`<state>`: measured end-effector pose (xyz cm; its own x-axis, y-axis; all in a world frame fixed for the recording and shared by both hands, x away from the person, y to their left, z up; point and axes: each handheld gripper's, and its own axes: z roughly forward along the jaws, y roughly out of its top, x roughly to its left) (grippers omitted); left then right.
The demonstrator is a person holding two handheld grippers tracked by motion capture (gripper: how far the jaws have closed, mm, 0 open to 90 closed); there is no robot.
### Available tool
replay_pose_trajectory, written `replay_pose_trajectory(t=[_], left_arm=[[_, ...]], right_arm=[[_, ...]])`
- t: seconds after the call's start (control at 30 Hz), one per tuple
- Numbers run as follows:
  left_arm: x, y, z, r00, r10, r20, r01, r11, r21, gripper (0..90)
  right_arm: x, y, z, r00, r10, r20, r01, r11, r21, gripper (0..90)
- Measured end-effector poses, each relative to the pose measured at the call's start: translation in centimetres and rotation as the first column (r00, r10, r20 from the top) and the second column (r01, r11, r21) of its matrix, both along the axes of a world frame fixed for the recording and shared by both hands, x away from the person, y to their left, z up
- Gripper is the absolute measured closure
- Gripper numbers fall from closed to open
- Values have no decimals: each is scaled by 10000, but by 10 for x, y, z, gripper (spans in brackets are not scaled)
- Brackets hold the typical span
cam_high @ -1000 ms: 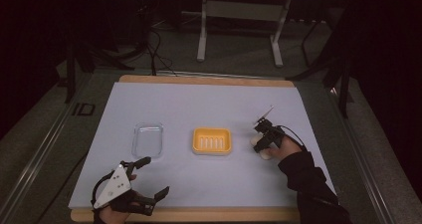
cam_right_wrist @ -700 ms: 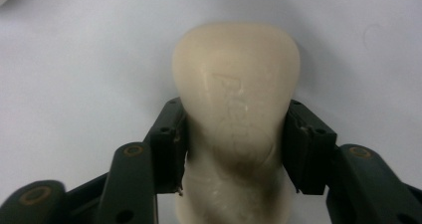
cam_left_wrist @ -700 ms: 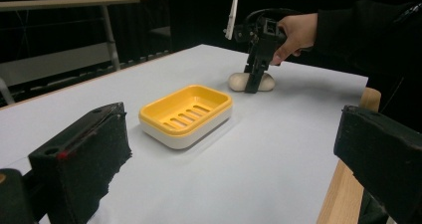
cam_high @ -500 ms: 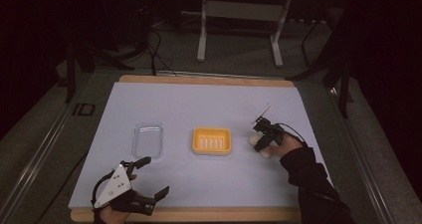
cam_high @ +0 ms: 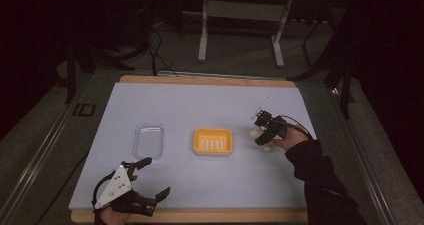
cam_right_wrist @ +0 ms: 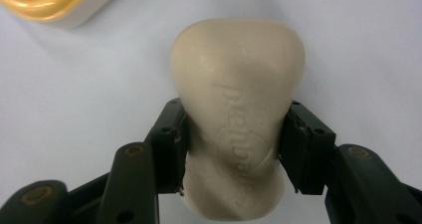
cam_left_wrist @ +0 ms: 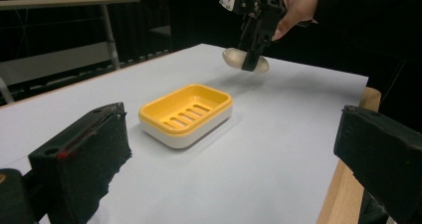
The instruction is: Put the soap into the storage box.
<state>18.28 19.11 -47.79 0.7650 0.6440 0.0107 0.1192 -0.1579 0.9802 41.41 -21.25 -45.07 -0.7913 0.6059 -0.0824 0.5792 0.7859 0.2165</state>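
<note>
Carrying: I've got the soap in my right gripper and the dish looks like the place for it, so the job is a short, level carry across to my left.
Grip: right jaws clamped on the bar, one pad on each long flank, near its middle and a little toward my end.
Soap vs jaws: the bar runs straight out ahead between the jaws; its rounded far end pokes well past the pads, its near end sits back between the arms. Embossed lettering faces up at the camera.
Soap vs surface: in the left gripper view the bar hangs clear of the surface, shadow just below it, near the dish but not yet over it.
Dish: yellow, slotted tray, empty, at mid surface; a corner of it shows at the top left of my right gripper view.
How to do it well: keep the squeeze steady, soap is slick and rounded, so it could squirt forward if I pinch harder. Line the long side of the bar up with the long side of the dish, come in low over the rim, set it flat on the slots, then let go.
Left gripper: jaws wide apart, holding nothing, parked at the near edge.
Lid: clear, lying just left of the dish, out of my path.
</note>
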Motion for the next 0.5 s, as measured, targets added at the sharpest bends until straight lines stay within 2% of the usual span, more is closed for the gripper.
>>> replay_pose_trajectory(t=[0.1, 0.17, 0.2, 0.27, 0.3, 0.5], left_arm=[[0, 0, 0, 10000, 12, 1, -12, 10000, 2, 12], [0, 0, 0, 10000, 12, -2, -12, 10000, -1, 12], [0, 0, 0, 10000, 12, -2, -12, 10000, -1, 11], [0, 0, 0, 10000, 12, -8, -12, 10000, 0, 11], [0, 0, 0, 10000, 19, -12, -19, 10000, -6, 12], [0, 0, 0, 10000, 3, -11, -3, 10000, 1, 11]], right_arm=[[-1, 1, 3, 9994, 348, 25, -349, 9994, 87, 498], [-4, 4, 7, 9951, 977, 176, -981, 9949, 225, 498], [-4, 4, 7, 9951, 977, 176, -981, 9949, 225, 498], [-5, 5, 8, 9900, 1391, 227, -1398, 9898, 291, 498], [-7, 7, 10, 9847, 1728, 215, -1734, 9845, 266, 498], [-6, 10, 11, 9793, 2025, 57, -2026, 9783, 424, 498]])
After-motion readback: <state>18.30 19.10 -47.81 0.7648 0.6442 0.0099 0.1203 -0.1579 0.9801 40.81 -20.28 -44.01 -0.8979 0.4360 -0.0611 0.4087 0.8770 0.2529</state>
